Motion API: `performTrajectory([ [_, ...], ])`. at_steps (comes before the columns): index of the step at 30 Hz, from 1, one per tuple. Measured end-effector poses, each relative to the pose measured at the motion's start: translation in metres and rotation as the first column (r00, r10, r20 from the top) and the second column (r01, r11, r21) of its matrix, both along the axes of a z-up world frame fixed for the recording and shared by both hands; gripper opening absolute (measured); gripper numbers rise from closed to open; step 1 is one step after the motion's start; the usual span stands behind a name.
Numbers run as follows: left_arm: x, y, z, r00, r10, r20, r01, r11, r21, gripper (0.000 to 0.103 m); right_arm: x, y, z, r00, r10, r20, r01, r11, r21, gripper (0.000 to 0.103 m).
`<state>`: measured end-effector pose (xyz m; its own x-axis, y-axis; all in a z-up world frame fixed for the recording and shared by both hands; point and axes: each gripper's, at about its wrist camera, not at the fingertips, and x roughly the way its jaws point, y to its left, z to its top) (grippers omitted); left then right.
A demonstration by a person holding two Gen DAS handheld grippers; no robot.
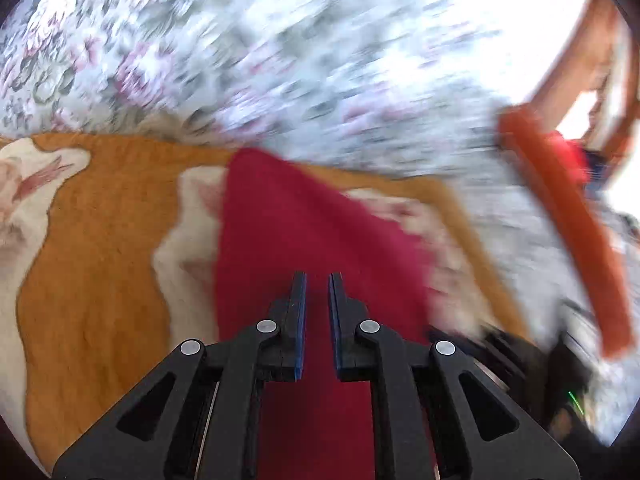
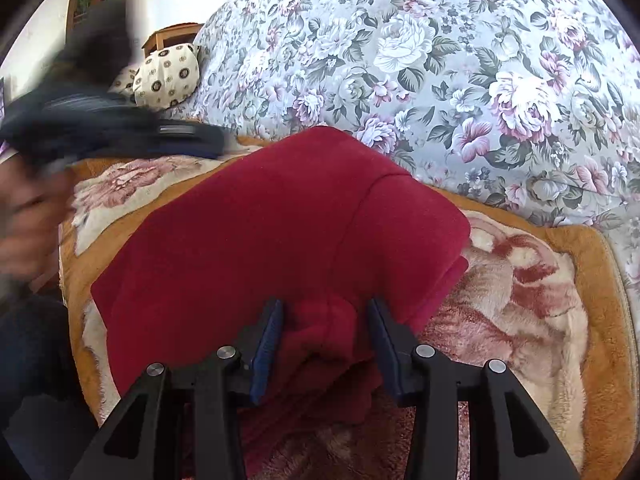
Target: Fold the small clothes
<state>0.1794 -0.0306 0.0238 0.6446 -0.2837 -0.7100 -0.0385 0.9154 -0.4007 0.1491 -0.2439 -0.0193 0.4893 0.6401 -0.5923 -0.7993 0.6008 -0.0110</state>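
Observation:
A dark red fleece garment [image 2: 260, 232] lies on an orange and cream floral blanket [image 2: 532, 300]. In the right wrist view my right gripper [image 2: 326, 312] is open, its jaws wide apart around a bunched fold of the garment's near edge. In the left wrist view, which is blurred by motion, my left gripper [image 1: 317, 284] sits over the red garment [image 1: 300, 220] with its jaws nearly together, a narrow gap between the pads and no cloth visibly between them. The left gripper shows as a dark blur at the left of the right wrist view [image 2: 100, 128].
The blanket [image 1: 92, 248] lies on a bed with a grey floral cover [image 2: 440, 60]. A patterned cushion [image 2: 168, 74] and a wooden chair [image 2: 172, 36] are at the back left. In the left wrist view an orange strap-like shape [image 1: 568, 232] crosses the right side.

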Motion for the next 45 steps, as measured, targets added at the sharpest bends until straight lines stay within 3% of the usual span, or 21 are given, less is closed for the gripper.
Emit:
performTrajectory([
  [3, 0.043, 0.011, -0.023, 0.991, 0.055, -0.123, -0.057, 0.998, -0.018, 0.007, -0.004, 0.0, -0.002, 1.0, -0.003, 0.013, 0.003, 1.0, 0.006, 0.042],
  [5, 0.072, 0.016, -0.04, 0.977, 0.039, -0.212, -0.051, 0.997, -0.05, 0.007, -0.004, -0.001, -0.003, 1.0, 0.0, 0.009, 0.0, 1.0, 0.019, 0.042],
  [9, 0.089, 0.015, -0.054, 0.966, 0.038, -0.255, -0.036, 0.999, 0.015, 0.006, 0.0, -0.003, -0.004, 1.0, 0.01, -0.014, -0.009, 0.999, 0.041, 0.043],
  [15, 0.075, 0.015, -0.046, 0.979, 0.061, -0.194, -0.055, 0.998, 0.038, 0.005, -0.001, -0.003, -0.004, 1.0, 0.005, -0.004, -0.005, 0.999, 0.035, 0.043],
  [18, 0.047, 0.015, -0.013, 0.995, 0.095, -0.024, -0.094, 0.994, 0.052, 0.007, -0.005, 0.0, -0.002, 1.0, -0.005, 0.028, 0.005, 1.0, 0.011, 0.044],
  [21, -0.003, 0.012, 0.007, 0.994, 0.061, 0.092, -0.059, 0.998, -0.027, 0.018, -0.005, 0.001, 0.0, 1.0, -0.002, 0.023, 0.002, 1.0, 0.003, 0.044],
  [22, -0.016, 0.01, 0.005, 0.994, 0.049, 0.102, -0.046, 0.998, -0.035, 0.025, -0.003, 0.001, 0.003, 1.0, 0.004, 0.005, -0.004, 1.0, -0.001, 0.044],
  [23, -0.029, 0.007, -0.002, 0.994, 0.038, 0.099, -0.036, 0.999, -0.021, 0.025, 0.007, 0.001, 0.019, 0.996, 0.022, -0.084, -0.024, 0.999, -0.022, 0.044],
  [24, -0.035, 0.004, -0.007, 0.995, 0.03, 0.098, -0.029, 1.0, -0.009, 0.025, 0.012, 0.0, 0.031, 0.993, 0.02, -0.112, -0.021, 1.0, -0.006, 0.044],
  [29, -0.074, 0.012, -0.036, 0.974, 0.047, 0.222, -0.036, 0.998, -0.05, 0.025, 0.035, 0.009, 0.072, 0.996, -0.064, -0.064, 0.067, 0.997, 0.046, 0.044],
  [31, -0.073, 0.007, -0.036, 0.973, 0.041, 0.229, -0.033, 0.999, -0.04, 0.027, 0.059, 0.032, 0.079, 0.99, -0.078, -0.117, 0.083, 0.996, 0.042, 0.043],
  [33, -0.071, 0.007, -0.036, 0.973, 0.026, 0.23, -0.019, 0.999, -0.034, 0.028, 0.078, 0.055, 0.076, 0.983, -0.068, -0.169, 0.073, 0.997, 0.02, 0.031],
  [34, -0.071, 0.009, -0.038, 0.973, 0.029, 0.227, -0.019, 0.999, -0.048, 0.028, 0.101, 0.077, 0.067, 0.966, -0.086, -0.243, 0.084, 0.996, -0.021, 0.023],
  [35, -0.072, 0.011, -0.038, 0.973, 0.033, 0.227, -0.019, 0.998, -0.065, 0.028, 0.101, 0.077, 0.067, 0.966, -0.086, -0.243, 0.084, 0.996, -0.021, 0.018],
  [36, -0.072, 0.013, -0.039, 0.974, 0.034, 0.226, -0.016, 0.996, -0.083, 0.028, 0.129, 0.093, 0.045, 0.931, -0.15, -0.332, 0.124, 0.987, -0.101, 0.016],
  [37, -0.071, 0.015, -0.04, 0.975, 0.033, 0.221, -0.011, 0.995, -0.098, 0.028, 0.137, 0.095, 0.034, 0.921, -0.189, -0.341, 0.143, 0.978, -0.154, 0.013],
  [38, -0.07, 0.016, -0.041, 0.976, 0.031, 0.217, -0.006, 0.993, -0.114, 0.028, 0.145, 0.097, 0.015, 0.906, -0.237, -0.35, 0.16, 0.959, -0.236, 0.0],
  [42, -0.07, 0.017, -0.041, 0.976, 0.03, 0.216, -0.002, 0.992, -0.129, 0.028, 0.144, 0.086, 0.011, 0.912, -0.22, -0.345, 0.17, 0.971, -0.168, 0.0],
  [45, -0.07, 0.018, -0.041, 0.976, 0.032, 0.217, -0.004, 0.992, -0.128, 0.028, 0.132, 0.071, 0.032, 0.917, -0.218, -0.336, 0.193, 0.975, -0.107, 0.0],
])
